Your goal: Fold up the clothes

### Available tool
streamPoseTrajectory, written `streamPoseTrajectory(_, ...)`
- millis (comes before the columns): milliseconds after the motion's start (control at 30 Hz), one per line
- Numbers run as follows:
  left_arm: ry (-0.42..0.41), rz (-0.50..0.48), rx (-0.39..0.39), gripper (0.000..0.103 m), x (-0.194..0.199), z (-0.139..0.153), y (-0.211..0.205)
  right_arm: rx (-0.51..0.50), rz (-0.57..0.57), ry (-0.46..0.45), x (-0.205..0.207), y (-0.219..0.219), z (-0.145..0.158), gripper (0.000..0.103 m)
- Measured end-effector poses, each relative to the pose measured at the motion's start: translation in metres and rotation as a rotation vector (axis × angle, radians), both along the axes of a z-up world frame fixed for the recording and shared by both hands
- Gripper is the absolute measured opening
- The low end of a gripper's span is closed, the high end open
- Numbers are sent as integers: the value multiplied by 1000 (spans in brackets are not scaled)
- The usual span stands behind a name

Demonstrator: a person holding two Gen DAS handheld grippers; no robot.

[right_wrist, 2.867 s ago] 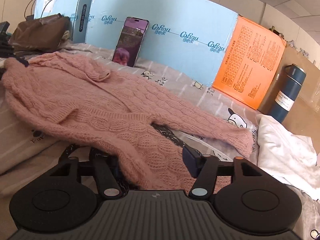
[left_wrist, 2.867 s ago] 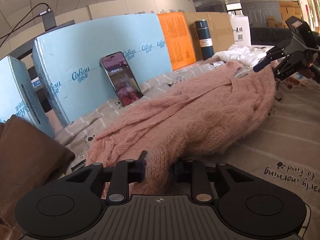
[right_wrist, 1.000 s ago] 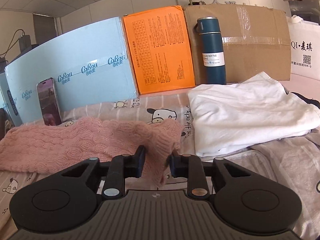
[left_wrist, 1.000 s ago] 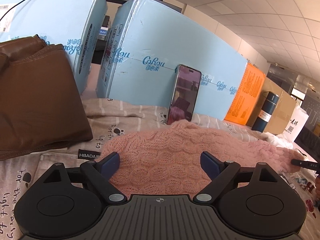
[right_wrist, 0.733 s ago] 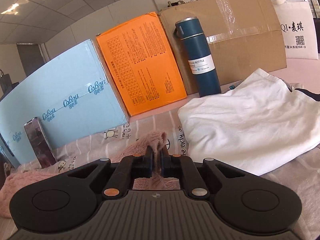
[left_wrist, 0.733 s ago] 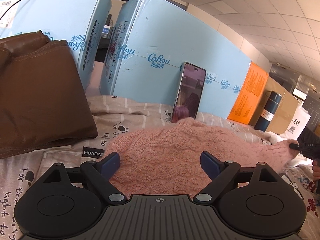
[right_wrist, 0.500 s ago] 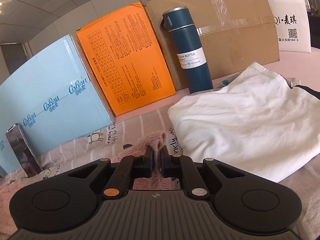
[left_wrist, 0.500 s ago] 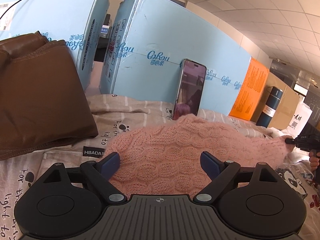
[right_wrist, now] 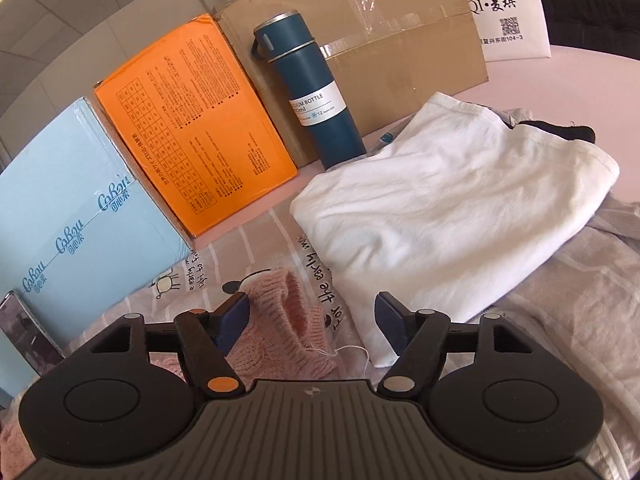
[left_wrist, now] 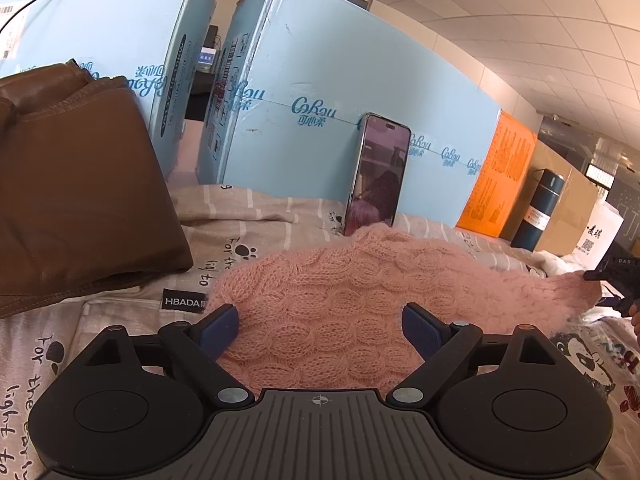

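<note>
A pink cable-knit sweater (left_wrist: pixel 340 292) lies stretched across the printed bedsheet (left_wrist: pixel 256 216). My left gripper (left_wrist: pixel 320 328) is open, its blue fingers wide apart over the sweater's near end, not gripping it. The sleeve cuff (right_wrist: pixel 288 312) lies on the sheet in the right wrist view. My right gripper (right_wrist: pixel 312 316) is open with the cuff lying between its fingers, released. The right gripper also shows at the far right of the left wrist view (left_wrist: pixel 612 276), beside the cuff.
A folded white garment (right_wrist: pixel 440 200) lies right of the cuff on a grey one (right_wrist: pixel 580 300). A blue bottle (right_wrist: pixel 312 92), orange box (right_wrist: pixel 192 120), cardboard box (right_wrist: pixel 400 40) and light blue boxes (left_wrist: pixel 340 120) line the back. A phone (left_wrist: pixel 378 172) leans there. A brown leather item (left_wrist: pixel 72 184) lies left.
My right gripper was shut on the sleeve cuff half a second ago; it has opened and let the cuff drop onto the sheet. The left gripper stays open over the sweater.
</note>
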State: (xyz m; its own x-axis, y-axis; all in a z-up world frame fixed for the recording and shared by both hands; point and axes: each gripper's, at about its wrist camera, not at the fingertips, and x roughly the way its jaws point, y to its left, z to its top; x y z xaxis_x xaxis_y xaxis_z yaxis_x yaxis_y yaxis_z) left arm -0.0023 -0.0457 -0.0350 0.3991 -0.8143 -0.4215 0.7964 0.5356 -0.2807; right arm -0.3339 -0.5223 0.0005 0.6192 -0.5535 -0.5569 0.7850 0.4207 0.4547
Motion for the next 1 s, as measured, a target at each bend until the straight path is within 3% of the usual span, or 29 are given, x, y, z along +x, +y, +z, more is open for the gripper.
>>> streamPoseTrajectory(67,0,-2,-5,92,0,1,0,59,-17,-34,-9,8,1,68)
streamPoseTrajectory(167,-2,-5,-8,93,-1,1,1,54,-11,-67,-16,16,1,72)
streamPoseTrajectory(233,-5,-7,-9,93,-2,2,1,57,1,-37,-12,12,-6,73)
streamPoseTrajectory(400,-5,-7,-2,93,-2,1,0,60,10,-26,-4,1,-25,57)
streamPoseTrajectory(433,-3,-8,-1,93,-1,0,0,59,11,-19,-1,-1,-28,47)
streamPoseTrajectory(500,-1,-8,2,93,-1,0,-1,50,26,32,8,-4,-32,39)
streamPoseTrajectory(567,1,-8,4,93,0,-1,-1,20,39,72,16,-2,-34,20)
streamPoseTrajectory(667,4,-10,8,93,0,-2,-2,-76,53,96,24,5,-21,6)
streamPoseTrajectory(867,3,-11,15,93,0,-3,-3,-265,48,35,35,15,19,6)
streamPoseTrajectory(1000,7,-14,18,94,0,-4,-3,-257,28,77,46,8,12,6)
